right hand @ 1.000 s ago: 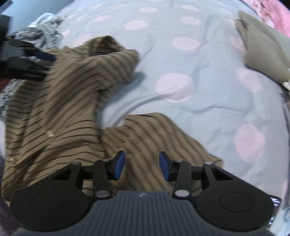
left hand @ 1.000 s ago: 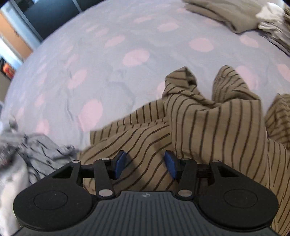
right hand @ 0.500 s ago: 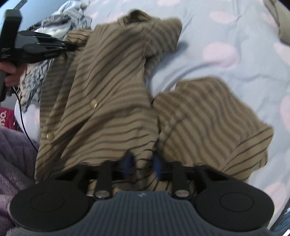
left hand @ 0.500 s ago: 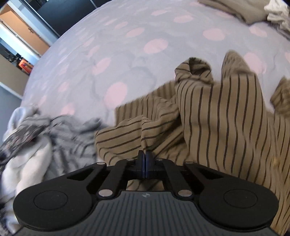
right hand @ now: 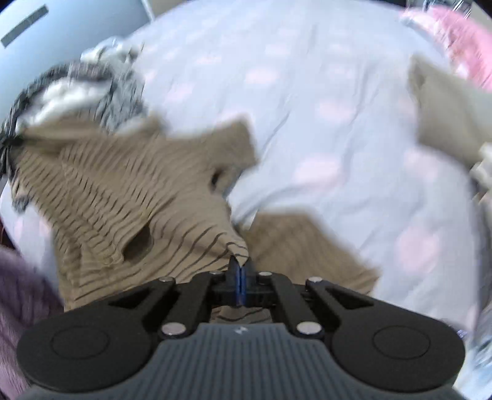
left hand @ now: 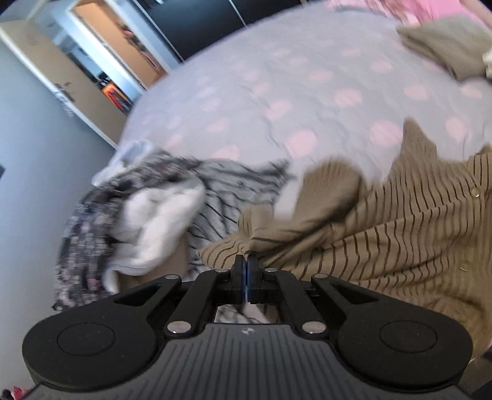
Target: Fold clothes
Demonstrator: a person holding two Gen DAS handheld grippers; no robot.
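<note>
On the spotted bed [left hand: 307, 92], both the left tool [left hand: 246, 261] and right tool [right hand: 239, 264] pinch the striped shirt [left hand: 399, 234], apparently lifted, beside a grey clothes pile [left hand: 147, 221].

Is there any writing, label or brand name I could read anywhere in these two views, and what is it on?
No readable words in either view.
Small pale emblem on the left gripper's grey body: a logo, no letters to make out.
Same emblem on the right gripper's body: blurred, unreadable.
Grey strip on the wall, top left of the right view: too blurred to tell if it bears text.
Items on the shelf: too small and blurred.
Striped shirt: no label showing.
</note>
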